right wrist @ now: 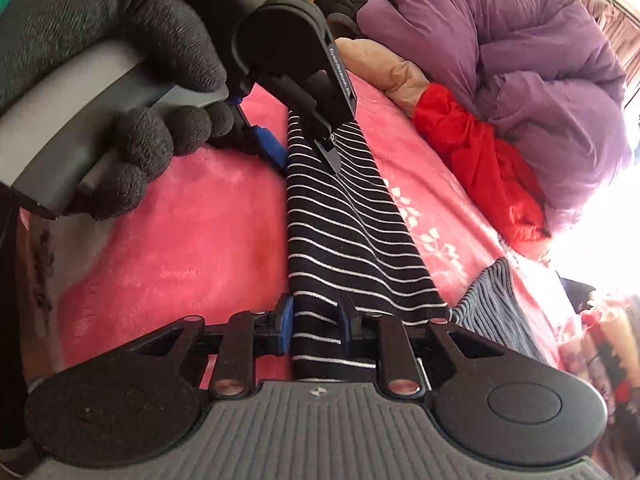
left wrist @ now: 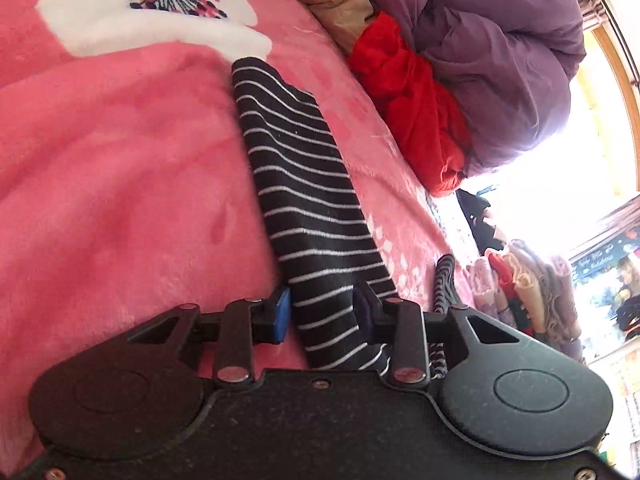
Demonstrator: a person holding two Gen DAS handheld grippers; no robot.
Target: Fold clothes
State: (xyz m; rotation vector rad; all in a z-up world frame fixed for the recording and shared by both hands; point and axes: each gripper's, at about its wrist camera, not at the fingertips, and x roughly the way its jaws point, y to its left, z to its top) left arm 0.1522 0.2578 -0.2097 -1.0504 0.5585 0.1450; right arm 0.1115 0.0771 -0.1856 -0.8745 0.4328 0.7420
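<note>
Striped garment (right wrist: 344, 232): one, stretched between two tools, left tool (left wrist: 324, 312) and right tool (right wrist: 316, 320) both clamping it.

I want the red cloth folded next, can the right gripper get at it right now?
Probably not yet: the right gripper is shut on the striped garment. The red cloth lies uncovered on the pink blanket.

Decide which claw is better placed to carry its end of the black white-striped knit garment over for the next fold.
Probably either: left claw and right claw each clamp an end of the garment.
</note>
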